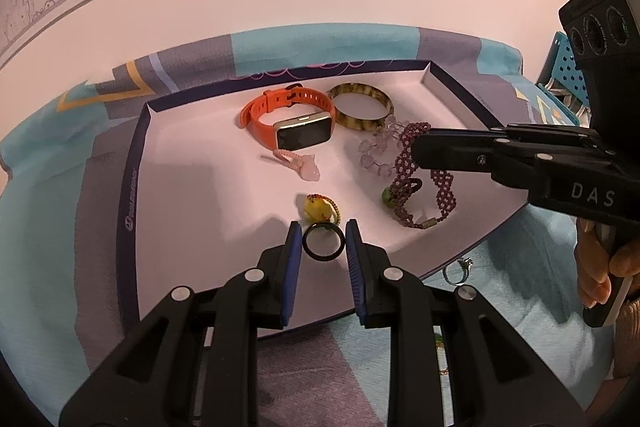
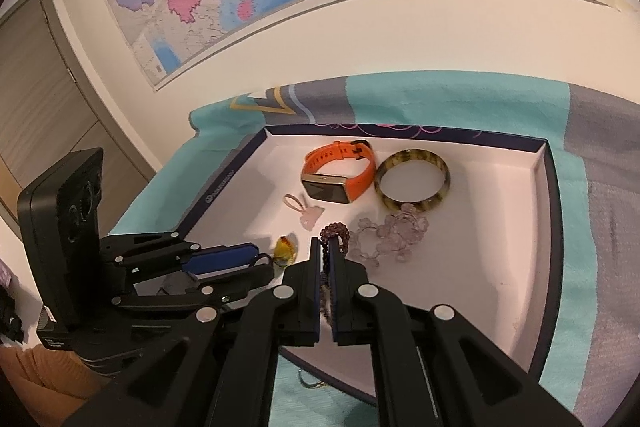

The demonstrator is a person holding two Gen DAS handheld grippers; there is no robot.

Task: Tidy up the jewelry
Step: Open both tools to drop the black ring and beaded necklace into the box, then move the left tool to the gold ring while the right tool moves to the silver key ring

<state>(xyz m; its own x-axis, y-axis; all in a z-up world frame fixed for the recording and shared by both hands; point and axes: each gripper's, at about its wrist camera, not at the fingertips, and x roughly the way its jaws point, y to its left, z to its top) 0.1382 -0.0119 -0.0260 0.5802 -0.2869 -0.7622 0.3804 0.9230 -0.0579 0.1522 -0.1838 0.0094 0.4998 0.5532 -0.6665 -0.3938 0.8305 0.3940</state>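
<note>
A white tray (image 1: pixel 192 155) with a dark rim lies on a patterned cloth and holds the jewelry. My left gripper (image 1: pixel 323 241) is shut on a black ring (image 1: pixel 323 241), held just above the tray's near part. My right gripper (image 2: pixel 327 259) is shut on a purple beaded bracelet (image 1: pixel 404 183), which also shows in the right wrist view (image 2: pixel 336 233). In the tray lie an orange smartwatch (image 1: pixel 288 119), a tortoiseshell bangle (image 1: pixel 360 107), a clear crystal bracelet (image 1: pixel 376 151), a pink charm (image 1: pixel 300 165) and a yellow-stone ring (image 1: pixel 318 209).
A silver ring (image 1: pixel 458 271) lies on the cloth just outside the tray's near right edge. The cloth (image 1: pixel 60 155) covers the surface around the tray. A wall with a map stands behind. A blue perforated box (image 1: pixel 568 67) is at the far right.
</note>
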